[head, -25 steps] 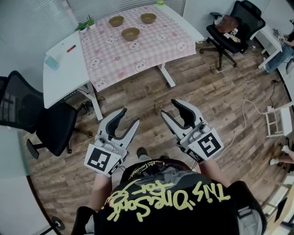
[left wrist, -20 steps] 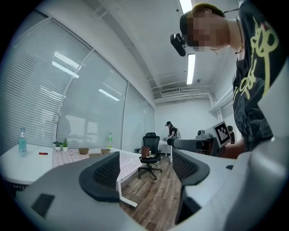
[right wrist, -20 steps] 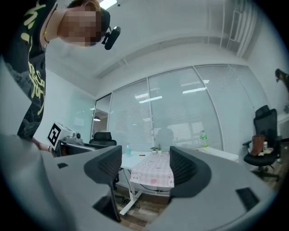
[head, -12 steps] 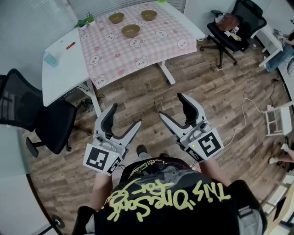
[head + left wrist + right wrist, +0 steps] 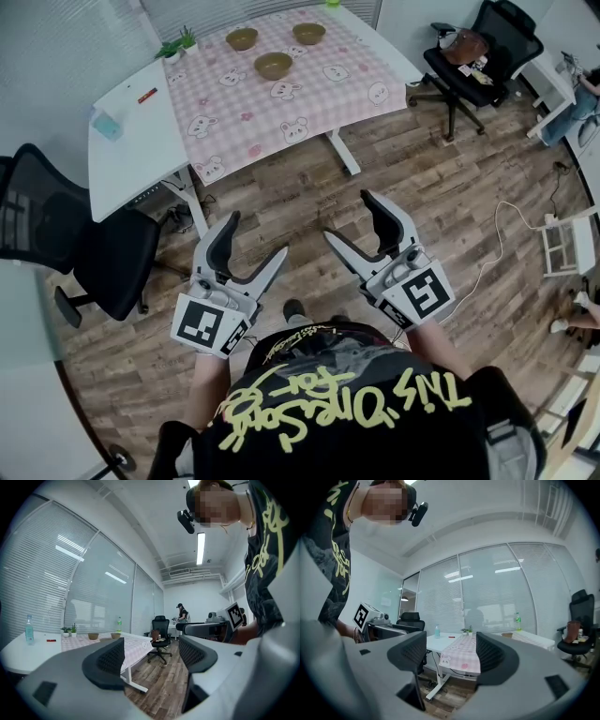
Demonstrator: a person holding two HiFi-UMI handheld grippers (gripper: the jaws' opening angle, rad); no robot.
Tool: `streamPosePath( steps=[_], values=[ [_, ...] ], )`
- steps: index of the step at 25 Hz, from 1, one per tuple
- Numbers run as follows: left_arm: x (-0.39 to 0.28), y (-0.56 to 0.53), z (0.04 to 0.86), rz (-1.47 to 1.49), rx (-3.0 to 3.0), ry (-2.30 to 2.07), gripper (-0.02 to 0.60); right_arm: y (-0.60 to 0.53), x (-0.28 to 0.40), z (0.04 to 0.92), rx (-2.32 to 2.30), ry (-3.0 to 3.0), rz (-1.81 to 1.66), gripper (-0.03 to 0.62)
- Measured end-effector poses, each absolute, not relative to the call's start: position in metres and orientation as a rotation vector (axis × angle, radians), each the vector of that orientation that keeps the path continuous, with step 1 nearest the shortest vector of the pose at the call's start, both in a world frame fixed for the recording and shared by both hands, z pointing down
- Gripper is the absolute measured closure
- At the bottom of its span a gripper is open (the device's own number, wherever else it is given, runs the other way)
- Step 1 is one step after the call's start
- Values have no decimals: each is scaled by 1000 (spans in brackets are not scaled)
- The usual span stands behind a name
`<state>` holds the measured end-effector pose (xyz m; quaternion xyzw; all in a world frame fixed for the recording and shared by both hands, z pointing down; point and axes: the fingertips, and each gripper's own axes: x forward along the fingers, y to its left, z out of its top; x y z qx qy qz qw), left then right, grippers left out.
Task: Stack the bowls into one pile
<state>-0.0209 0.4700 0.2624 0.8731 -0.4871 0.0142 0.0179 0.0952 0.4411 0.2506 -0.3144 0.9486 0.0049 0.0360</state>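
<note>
Three brown bowls stand apart on the pink checked tablecloth (image 5: 281,103) far ahead: one at the back left (image 5: 242,38), one at the back right (image 5: 308,33), one nearer (image 5: 274,65). My left gripper (image 5: 255,236) and right gripper (image 5: 348,216) hover side by side over the wooden floor, well short of the table. Both are open and empty, and their jaws have just been opening. The left gripper view shows its jaws (image 5: 152,651) apart, with two bowls (image 5: 93,636) small in the distance. The right gripper's (image 5: 451,653) own view shows one bowl (image 5: 506,634) far off.
A white desk (image 5: 127,131) adjoins the table on the left, with a small bottle (image 5: 105,124), a red pen and a plant (image 5: 176,45). A black office chair (image 5: 84,253) stands at the left. Another chair (image 5: 473,56) with a bag is at the right. A cable (image 5: 497,244) lies on the floor.
Both grippers' jaws have spread wider than a second ago. The table with the bowls sits slightly lower in the head view. Nothing has been picked up.
</note>
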Motion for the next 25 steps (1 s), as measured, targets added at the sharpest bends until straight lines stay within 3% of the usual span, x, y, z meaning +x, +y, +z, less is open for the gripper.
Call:
streamPosePath(
  steps=[25],
  values=[
    [-68,450,276,10,2759,-1358,236,430,47,261,-1109,2911,-8,282]
  ],
)
